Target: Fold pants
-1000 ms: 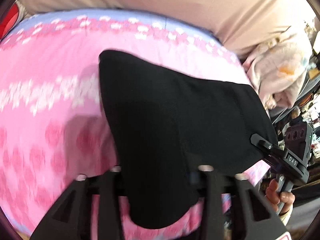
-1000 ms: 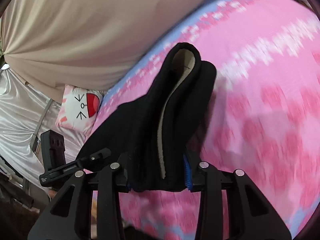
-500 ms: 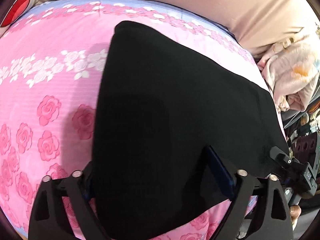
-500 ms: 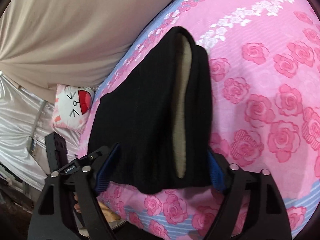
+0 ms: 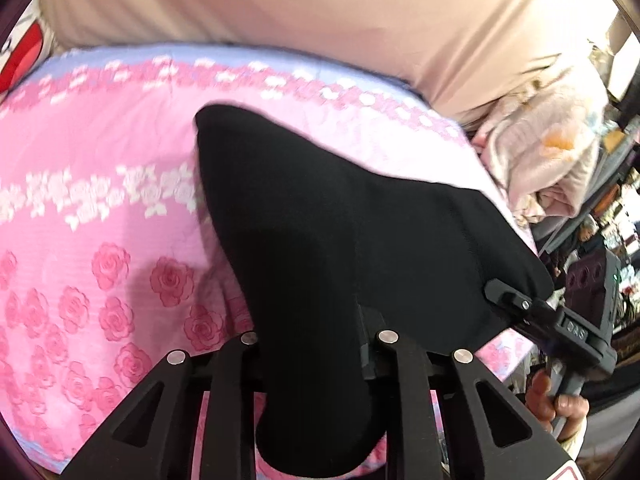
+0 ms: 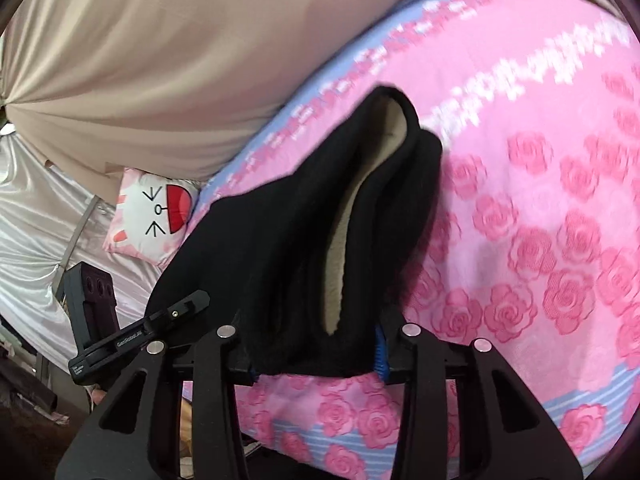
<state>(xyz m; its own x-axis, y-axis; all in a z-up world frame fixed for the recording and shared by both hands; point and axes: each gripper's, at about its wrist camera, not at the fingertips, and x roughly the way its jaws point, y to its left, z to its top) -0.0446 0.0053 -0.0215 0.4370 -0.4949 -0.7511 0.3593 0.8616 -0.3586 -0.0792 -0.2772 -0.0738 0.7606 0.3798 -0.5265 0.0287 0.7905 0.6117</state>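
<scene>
Both the left gripper (image 5: 316,344) and right gripper (image 6: 316,344) are closing, clamped on the black pants (image 5: 340,216) over the pink bedsheet (image 5: 100,208)

bed (image 5: 100,208): pink rose-print sheet, band of white flowers, blue striped border at edges | on it: black pants (image 5: 320,240), far end resting on sheet, near end raised | cat-face pillow (image 6: 156,212) at bed's edge

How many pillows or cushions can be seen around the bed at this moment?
1: a white cartoon-face cushion with a red patch, lying at the bed's far corner below the beige curtain. The left wrist view catches its edge at upper left. Others may be hidden behind the black pants.
</scene>
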